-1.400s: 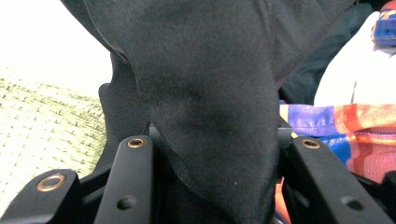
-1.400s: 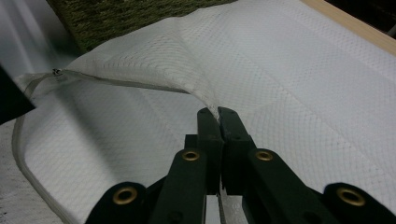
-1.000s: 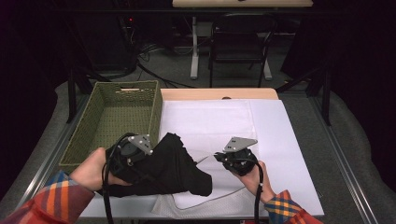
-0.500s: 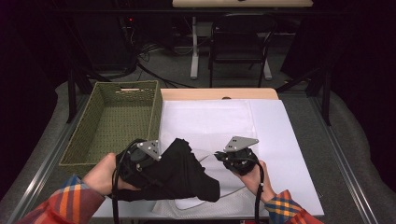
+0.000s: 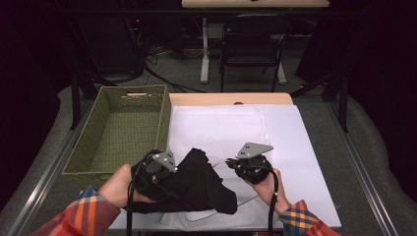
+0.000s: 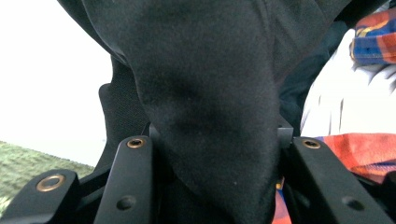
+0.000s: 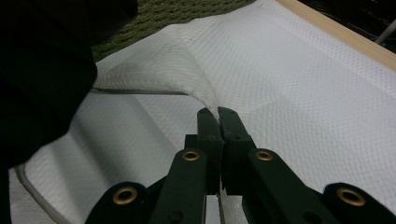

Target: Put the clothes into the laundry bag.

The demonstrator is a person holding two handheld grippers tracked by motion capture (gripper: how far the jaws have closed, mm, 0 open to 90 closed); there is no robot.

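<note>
A black cloth (image 5: pixel 206 184) lies bunched at the near left of the white cloth (image 5: pixel 221 128) that covers the table. My left gripper (image 5: pixel 174 172) is shut on a thick fold of it. In the left gripper view the black cloth (image 6: pixel 210 70) bulges between the two jaws of the left gripper (image 6: pixel 219 144). My right gripper (image 5: pixel 228 161) points left, just right of the black bundle. Up close, the right gripper (image 7: pixel 217 114) is shut on a raised edge of the white cloth (image 7: pixel 289 84), lifted into a small peak. The black cloth (image 7: pixel 37 70) looms at the left.
A green woven basket (image 5: pixel 164 118) stands along the left side of the white cloth, with nothing inside it. The table's wooden far edge (image 5: pixel 231 99) runs behind the cloth. A chair (image 5: pixel 251 54) and desk legs stand on the floor beyond.
My left hand has carried the black cloth a little to the right and toward the near edge, lower over the table. The right gripper has kept still on the white cloth.
</note>
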